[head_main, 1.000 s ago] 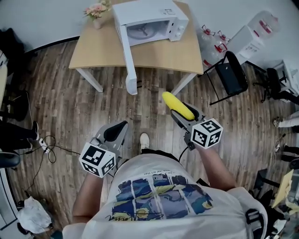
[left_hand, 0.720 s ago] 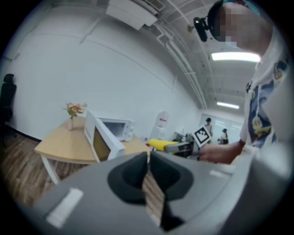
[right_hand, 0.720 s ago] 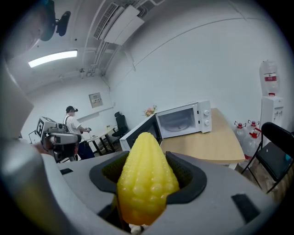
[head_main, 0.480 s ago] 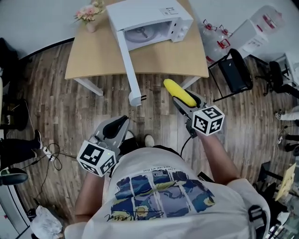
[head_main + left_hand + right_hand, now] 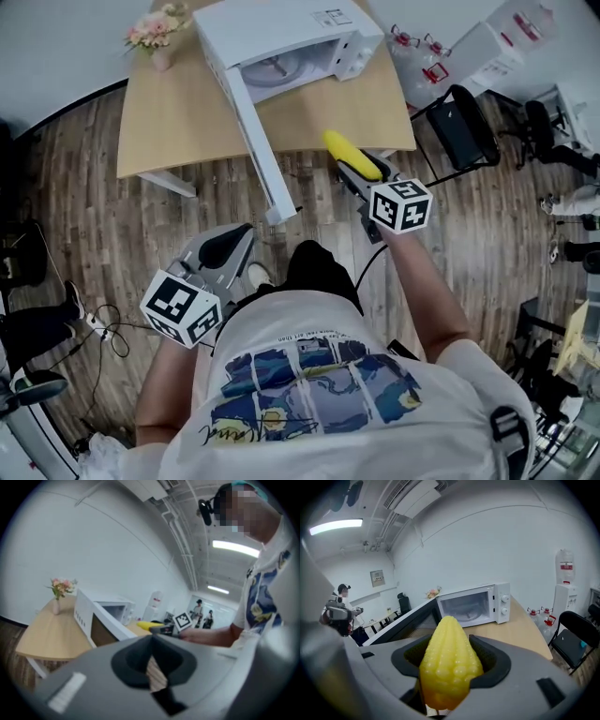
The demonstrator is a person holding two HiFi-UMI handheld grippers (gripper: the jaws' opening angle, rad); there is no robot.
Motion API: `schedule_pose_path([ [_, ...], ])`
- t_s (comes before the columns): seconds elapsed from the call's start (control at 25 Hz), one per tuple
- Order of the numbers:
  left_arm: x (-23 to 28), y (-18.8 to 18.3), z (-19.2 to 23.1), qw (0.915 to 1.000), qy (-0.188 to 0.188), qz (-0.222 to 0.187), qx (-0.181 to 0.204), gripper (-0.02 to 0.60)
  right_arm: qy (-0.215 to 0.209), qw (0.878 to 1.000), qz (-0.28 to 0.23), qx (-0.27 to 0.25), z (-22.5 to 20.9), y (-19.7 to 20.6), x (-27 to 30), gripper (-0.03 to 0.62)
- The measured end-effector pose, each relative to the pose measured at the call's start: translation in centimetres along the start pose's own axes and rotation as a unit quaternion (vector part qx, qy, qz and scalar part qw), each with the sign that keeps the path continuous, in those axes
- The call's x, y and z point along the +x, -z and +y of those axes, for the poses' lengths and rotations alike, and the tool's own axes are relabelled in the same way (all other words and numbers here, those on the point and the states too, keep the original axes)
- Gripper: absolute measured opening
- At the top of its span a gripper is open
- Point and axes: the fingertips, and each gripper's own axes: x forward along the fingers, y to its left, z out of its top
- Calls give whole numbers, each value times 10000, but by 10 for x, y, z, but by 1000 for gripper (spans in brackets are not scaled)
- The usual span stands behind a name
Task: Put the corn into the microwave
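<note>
A yellow corn cob (image 5: pixel 351 155) (image 5: pixel 449 663) sticks out of my right gripper (image 5: pixel 364 172), which is shut on it at the front edge of the wooden table (image 5: pixel 178 117). The white microwave (image 5: pixel 281 42) (image 5: pixel 473 605) stands at the back of the table with its door (image 5: pixel 256 141) swung wide open toward me and a glass turntable inside. My left gripper (image 5: pixel 217 253) hangs low over the floor, left of the door; its jaws are together with nothing between them. In the left gripper view the microwave (image 5: pixel 101 616) and the corn (image 5: pixel 149 626) show beyond the jaws.
A small vase of pink flowers (image 5: pixel 155 33) stands at the table's back left corner. A black chair (image 5: pixel 459 131) and water bottles (image 5: pixel 422 56) are right of the table. Cables (image 5: pixel 103 319) lie on the wood floor at left. Another person (image 5: pixel 340 609) stands far off.
I have stepped closer to the table. The right gripper has carried the corn forward to the table's front edge; the left gripper has stayed low beside me.
</note>
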Motion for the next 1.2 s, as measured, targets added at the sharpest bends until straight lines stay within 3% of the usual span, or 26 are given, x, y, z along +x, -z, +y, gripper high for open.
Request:
schedule_pose_path([
  [0.32,8,-20,19,9988,-412,-189,-195,9,104,9993,185,-303,-48,-17,89,250],
  [0.72,43,-46,35,9919,-1191,-314,-320,9,-167,9973,322,-642,-90,-51,193,249],
  [1.2,42,-43,43,9694,-2342,-303,-675,9,-214,9936,449,-1018,-121,-65,297,249],
])
